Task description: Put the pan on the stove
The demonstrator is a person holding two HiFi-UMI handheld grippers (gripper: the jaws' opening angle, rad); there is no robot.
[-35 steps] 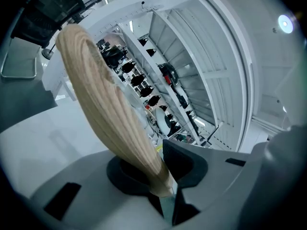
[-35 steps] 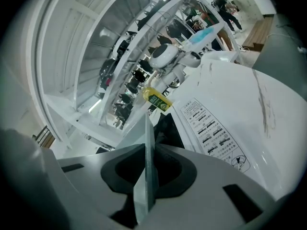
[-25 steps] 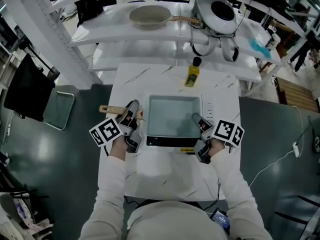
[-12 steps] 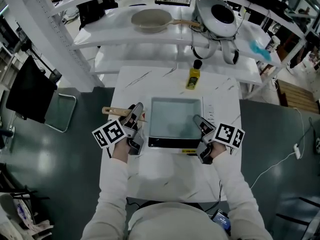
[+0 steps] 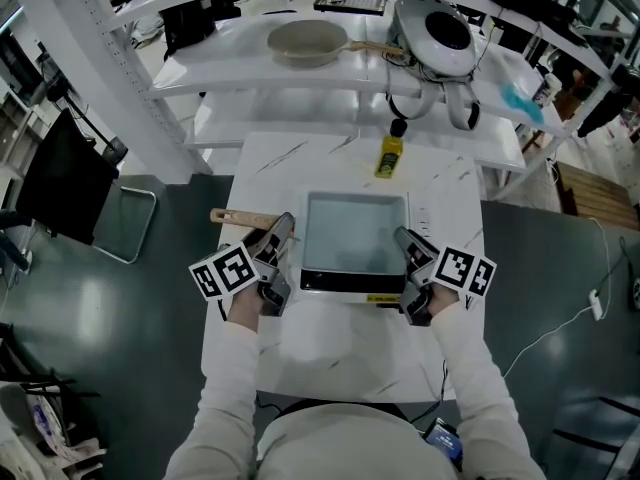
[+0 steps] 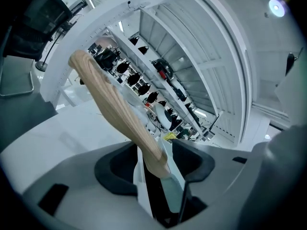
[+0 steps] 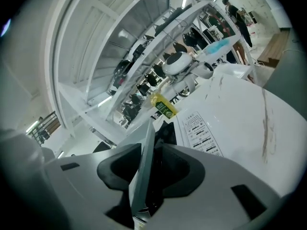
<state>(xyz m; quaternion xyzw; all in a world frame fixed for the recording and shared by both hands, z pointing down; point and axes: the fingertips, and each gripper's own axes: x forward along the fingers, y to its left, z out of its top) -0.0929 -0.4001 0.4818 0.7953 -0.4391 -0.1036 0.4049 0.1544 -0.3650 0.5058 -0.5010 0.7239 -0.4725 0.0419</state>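
Observation:
The beige pan (image 5: 306, 40) sits on the back shelf, its wooden handle pointing right. The flat induction stove (image 5: 352, 233) lies on the white table (image 5: 340, 348). My left gripper (image 5: 281, 243) is at the stove's left edge and my right gripper (image 5: 408, 248) at its right edge. Both pairs of jaws are opening. In the left gripper view the stove's edge (image 6: 170, 190) stands between the jaws of the left gripper (image 6: 153, 162), with a gap at one pad. In the right gripper view the stove's edge (image 7: 143, 171) passes between the loosened jaws of the right gripper (image 7: 151, 169).
A wooden spatula (image 5: 235, 217) lies on the table left of the stove, close to the left jaws (image 6: 115, 104). A yellow oil bottle (image 5: 388, 153) stands behind the stove. A white round appliance (image 5: 432, 28) sits on the shelf right of the pan. Dark floor flanks the table.
Both grippers' jaws have spread wider around the stove's side edges. The stove rests on the table in much the same place.

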